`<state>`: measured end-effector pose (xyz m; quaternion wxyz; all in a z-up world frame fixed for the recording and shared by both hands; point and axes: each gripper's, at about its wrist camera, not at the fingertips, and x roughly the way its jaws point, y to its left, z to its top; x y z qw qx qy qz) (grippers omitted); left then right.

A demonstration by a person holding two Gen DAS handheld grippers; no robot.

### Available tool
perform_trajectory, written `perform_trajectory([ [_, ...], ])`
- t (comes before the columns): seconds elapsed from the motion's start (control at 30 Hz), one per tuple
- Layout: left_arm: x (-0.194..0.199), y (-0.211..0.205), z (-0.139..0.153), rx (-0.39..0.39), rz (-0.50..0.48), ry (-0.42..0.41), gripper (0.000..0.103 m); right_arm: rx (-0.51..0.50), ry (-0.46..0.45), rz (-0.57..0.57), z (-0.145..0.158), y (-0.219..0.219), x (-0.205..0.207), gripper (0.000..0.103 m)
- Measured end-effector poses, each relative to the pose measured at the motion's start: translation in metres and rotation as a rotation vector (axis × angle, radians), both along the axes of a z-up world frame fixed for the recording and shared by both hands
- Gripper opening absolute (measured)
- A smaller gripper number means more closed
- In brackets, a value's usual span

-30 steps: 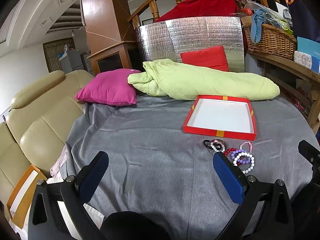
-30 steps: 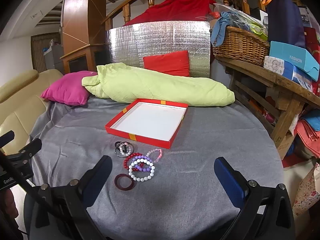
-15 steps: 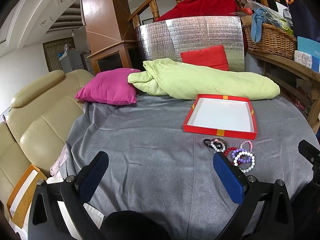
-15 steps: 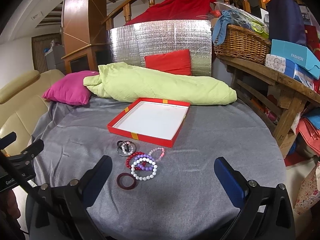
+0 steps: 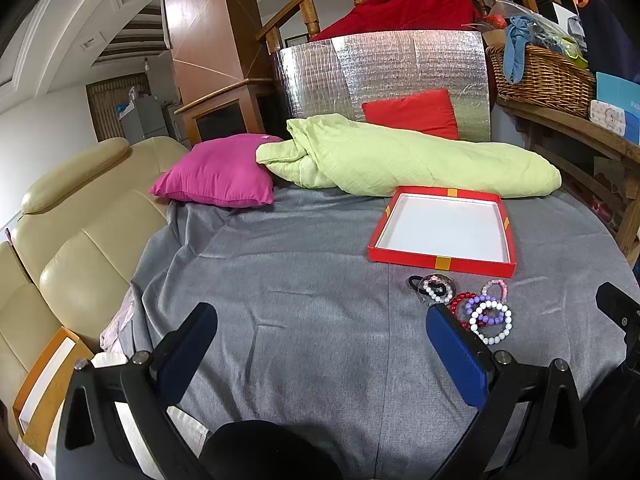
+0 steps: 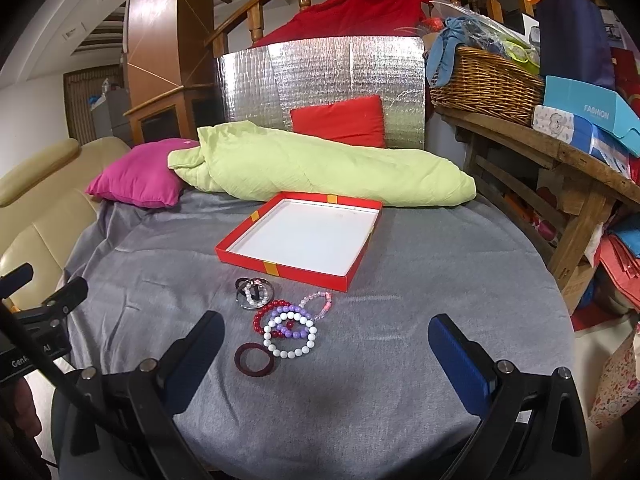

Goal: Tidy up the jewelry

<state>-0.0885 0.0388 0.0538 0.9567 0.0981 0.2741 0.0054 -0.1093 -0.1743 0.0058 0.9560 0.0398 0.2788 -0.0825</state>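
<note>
Bracelets of round beads lie in a small heap on the grey cloth of the desk [image 6: 400, 300], just in front of the shallow red cardboard tray with a white floor [image 6: 280, 268], which holds nothing yet: a white-bead bracelet [image 6: 291, 335] overlaps a lilac-bead one [image 6: 289, 313] and a dark red-bead one [image 6: 266, 312], a pale pink bead bracelet [image 6: 320, 304] lies to their right, a clear ring with a black hair tie [image 6: 254, 290] sits nearest the tray, and a flat maroon bangle [image 6: 255, 359] lies nearest the camera. The right gripper [image 6: 326, 354] hangs above and just short of the heap, jaws wide apart and empty; the left gripper [image 5: 320, 338] is off to the left, jaws likewise spread with nothing between them. The step in hand looks like the first pick: the maroon bangle lies mostly apart from the rest, so closing on its rim should lift one piece without dragging the tangled strands along. Compared with a second ago, the heap sits a little closer and larger in the right wrist view; the jewelry and tray have not shifted, and both jaws are as wide as before.
</note>
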Motion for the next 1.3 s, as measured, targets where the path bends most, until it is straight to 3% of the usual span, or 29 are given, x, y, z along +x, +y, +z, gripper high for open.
perform_trajectory([
  [0.57,0.03,-0.005,-0.023,-0.013,0.001,0.06,0.103,-0.01,0.078,0.022,-0.025,-0.008,0.025,0.103],
  [0.7,0.047,-0.008,-0.036,-0.016,-0.005,0.098,0.103,0.066,0.092,0.08,-0.04,-0.017,0.04,0.102],
  [0.8,0.066,-0.009,-0.05,-0.054,-0.039,0.158,0.103,0.151,0.095,0.142,-0.056,-0.026,0.058,0.093],
  [0.93,0.105,-0.006,-0.081,-0.177,-0.095,0.305,0.103,0.259,0.149,0.217,-0.085,-0.041,0.091,0.065],
  [1.0,0.12,-0.008,-0.095,-0.194,-0.108,0.349,0.103,0.362,0.196,0.229,-0.096,-0.049,0.1,0.061],
  [1.07,0.131,-0.012,-0.107,-0.189,-0.112,0.367,0.103,0.388,0.237,0.233,-0.107,-0.051,0.113,0.059],
  [1.1,0.135,-0.015,-0.112,-0.182,-0.115,0.376,0.102,0.399,0.251,0.239,-0.108,-0.05,0.115,0.052],
  [1.17,0.143,-0.02,-0.121,-0.174,-0.127,0.394,0.096,0.402,0.272,0.265,-0.111,-0.043,0.123,0.048],
  [1.23,0.15,-0.024,-0.129,-0.176,-0.143,0.427,0.08,0.399,0.309,0.277,-0.117,-0.038,0.134,0.042],
  [1.3,0.156,-0.025,-0.135,-0.194,-0.165,0.459,0.071,0.384,0.346,0.286,-0.126,-0.031,0.147,0.033],
])
